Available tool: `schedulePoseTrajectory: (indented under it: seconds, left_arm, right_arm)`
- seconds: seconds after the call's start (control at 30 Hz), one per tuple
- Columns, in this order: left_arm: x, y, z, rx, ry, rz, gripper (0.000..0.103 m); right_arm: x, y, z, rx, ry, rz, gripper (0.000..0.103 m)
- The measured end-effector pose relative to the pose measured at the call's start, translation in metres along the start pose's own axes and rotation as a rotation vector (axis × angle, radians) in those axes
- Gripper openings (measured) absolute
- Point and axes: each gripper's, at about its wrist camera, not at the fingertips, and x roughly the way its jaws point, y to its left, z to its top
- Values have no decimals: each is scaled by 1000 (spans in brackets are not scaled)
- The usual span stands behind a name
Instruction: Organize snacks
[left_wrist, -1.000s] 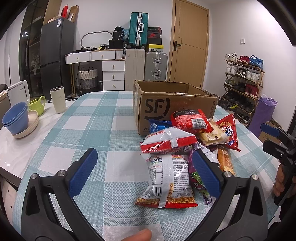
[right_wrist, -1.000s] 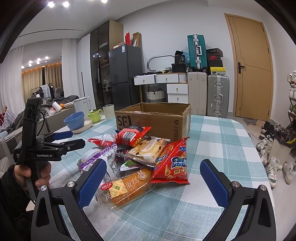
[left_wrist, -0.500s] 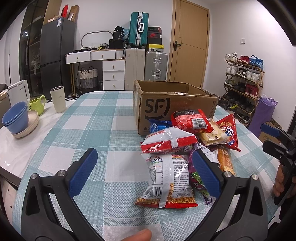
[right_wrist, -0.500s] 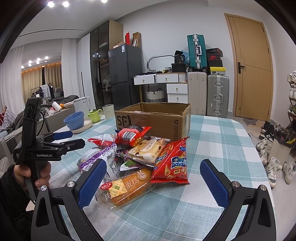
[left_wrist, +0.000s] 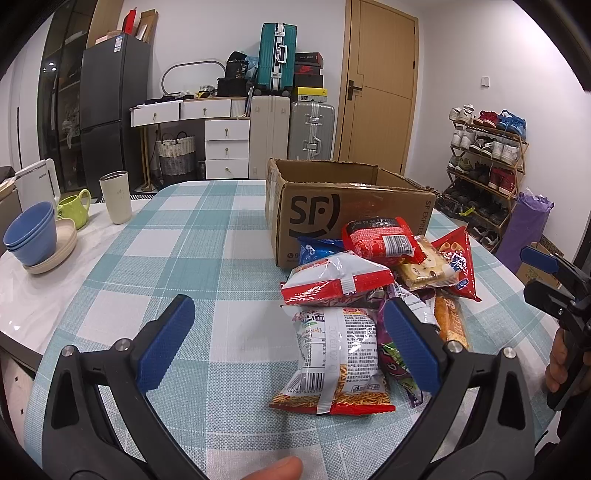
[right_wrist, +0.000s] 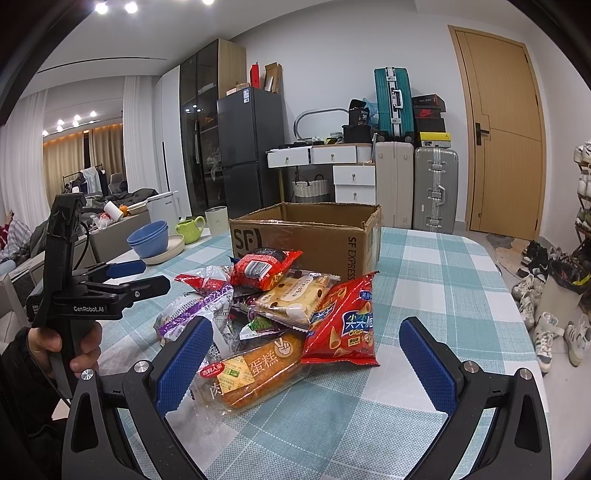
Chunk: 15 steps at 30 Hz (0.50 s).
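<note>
A pile of snack packets (left_wrist: 373, 291) lies on the checked tablecloth in front of an open cardboard box (left_wrist: 347, 206) marked SF. The pile also shows in the right wrist view (right_wrist: 280, 306), with the box (right_wrist: 310, 236) behind it. My left gripper (left_wrist: 288, 345) is open and empty, hovering short of a white and orange noodle packet (left_wrist: 338, 358). My right gripper (right_wrist: 304, 363) is open and empty, just short of an orange cake packet (right_wrist: 255, 369) and a red crisp packet (right_wrist: 347, 325). Each gripper shows in the other's view, the left one (right_wrist: 138, 277) and the right one (left_wrist: 546, 273).
Blue bowls (left_wrist: 31, 232) on a cream plate, a green mug (left_wrist: 75, 210) and a cream tumbler (left_wrist: 116, 195) stand at the table's left edge. Suitcases, drawers and a fridge line the far wall. A shoe rack (left_wrist: 484, 162) stands on the right.
</note>
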Motion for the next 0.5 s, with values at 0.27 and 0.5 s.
schedulePoseTrajectory:
  seconds: [0.27,0.5]
  left_arm:
    - [-1,0,0,-1,-3,1,102]
    - [0,1,0,-2,-1,-1,102]
  right_arm:
    - [-1,0,-1,-5,0,-5,103]
    - [-2,1,-1,-7,2,-7,103]
